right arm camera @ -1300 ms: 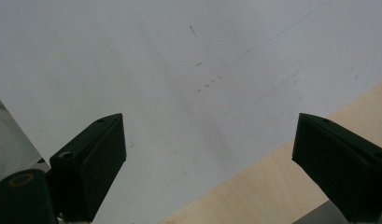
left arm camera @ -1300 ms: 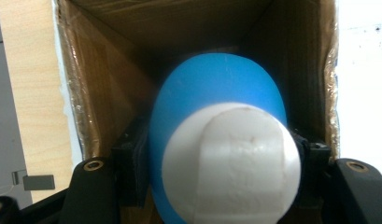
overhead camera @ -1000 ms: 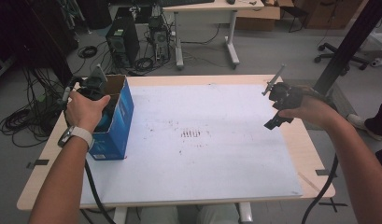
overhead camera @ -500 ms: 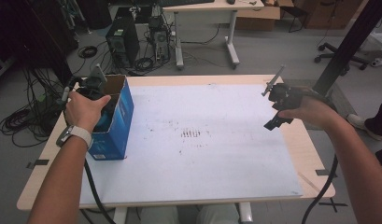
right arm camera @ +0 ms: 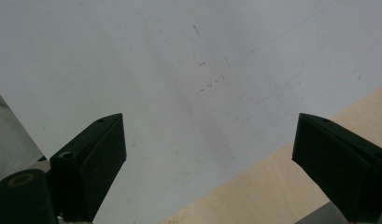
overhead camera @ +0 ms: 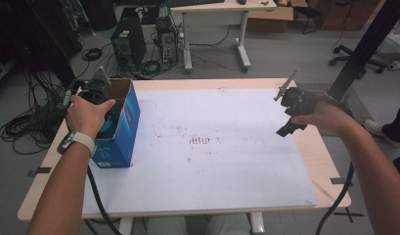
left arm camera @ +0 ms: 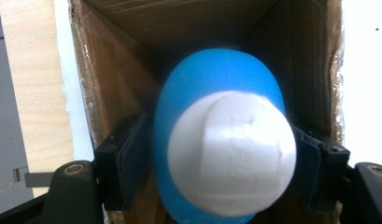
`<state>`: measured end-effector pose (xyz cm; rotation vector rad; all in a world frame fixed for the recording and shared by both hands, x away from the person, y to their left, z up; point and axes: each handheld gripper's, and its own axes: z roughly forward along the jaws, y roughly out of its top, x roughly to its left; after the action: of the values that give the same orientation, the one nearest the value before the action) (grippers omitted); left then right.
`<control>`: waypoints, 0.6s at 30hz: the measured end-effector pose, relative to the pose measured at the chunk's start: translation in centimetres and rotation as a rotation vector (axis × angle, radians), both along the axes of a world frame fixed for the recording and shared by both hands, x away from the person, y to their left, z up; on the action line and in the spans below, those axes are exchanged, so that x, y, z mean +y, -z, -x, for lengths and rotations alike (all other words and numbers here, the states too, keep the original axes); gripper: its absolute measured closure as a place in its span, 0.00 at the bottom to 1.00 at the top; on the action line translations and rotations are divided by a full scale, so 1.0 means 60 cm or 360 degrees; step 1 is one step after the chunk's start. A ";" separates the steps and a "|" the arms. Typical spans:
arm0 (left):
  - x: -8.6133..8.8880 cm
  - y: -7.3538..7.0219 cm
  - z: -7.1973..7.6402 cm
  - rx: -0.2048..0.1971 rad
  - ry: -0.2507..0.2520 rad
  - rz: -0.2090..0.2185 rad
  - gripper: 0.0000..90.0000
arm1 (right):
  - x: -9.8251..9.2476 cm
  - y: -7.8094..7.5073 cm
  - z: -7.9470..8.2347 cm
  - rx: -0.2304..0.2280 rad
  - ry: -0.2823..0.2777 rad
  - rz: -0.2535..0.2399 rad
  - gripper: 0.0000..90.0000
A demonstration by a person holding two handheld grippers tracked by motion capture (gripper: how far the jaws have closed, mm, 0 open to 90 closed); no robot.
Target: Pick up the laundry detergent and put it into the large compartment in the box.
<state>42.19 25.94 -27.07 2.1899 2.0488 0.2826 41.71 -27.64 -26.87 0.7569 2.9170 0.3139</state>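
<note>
At the table's left edge stands a blue cardboard box (overhead camera: 120, 128), open-topped; white print on its lower side is too small to read. The left gripper (overhead camera: 92, 90) points down into it. The left gripper view looks into the brown corrugated interior (left arm camera: 114, 70), where a smooth, rounded blue-and-white object (left arm camera: 223, 140) lies between the black jaws; these have just been opening, and whether the pads still press on the object cannot be told. From above, only a blue sliver of the object (overhead camera: 109, 128) shows beside the hand. A white, faintly scuffed sheet (overhead camera: 202, 147) covers the pale wooden table (overhead camera: 329, 171). At right, the right gripper (overhead camera: 291, 117) hovers above the sheet's edge, jaws spread wide and empty.
</note>
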 end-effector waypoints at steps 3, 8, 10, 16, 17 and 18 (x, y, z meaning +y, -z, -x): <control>0.000 -0.001 0.001 -0.0001 -0.0002 0.0002 0.31 | 0.000 0.000 0.000 0.0000 -0.0001 -0.0002 0.11; 0.000 -0.005 0.001 -0.0008 0.0000 0.0007 0.31 | 0.000 -0.001 0.001 -0.0002 -0.0002 -0.0003 0.11; 0.001 -0.008 0.002 -0.0014 0.0002 0.0014 0.31 | -0.001 -0.001 0.001 -0.0003 -0.0002 -0.0001 0.11; -0.003 -0.017 0.003 -0.0018 0.0018 0.0025 0.30 | 0.000 -0.002 0.002 -0.0003 -0.0002 -0.0002 0.11; -0.003 -0.018 0.003 -0.0019 0.0019 0.0027 0.30 | 0.000 -0.003 0.003 -0.0004 -0.0002 -0.0002 0.11; -0.003 -0.018 0.003 -0.0021 0.0018 0.0030 0.31 | 0.000 -0.003 0.003 -0.0005 -0.0002 -0.0004 0.11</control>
<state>42.02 25.76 -25.99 2.1819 2.0233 0.2750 41.54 -27.64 -26.69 0.7546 2.9150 0.3182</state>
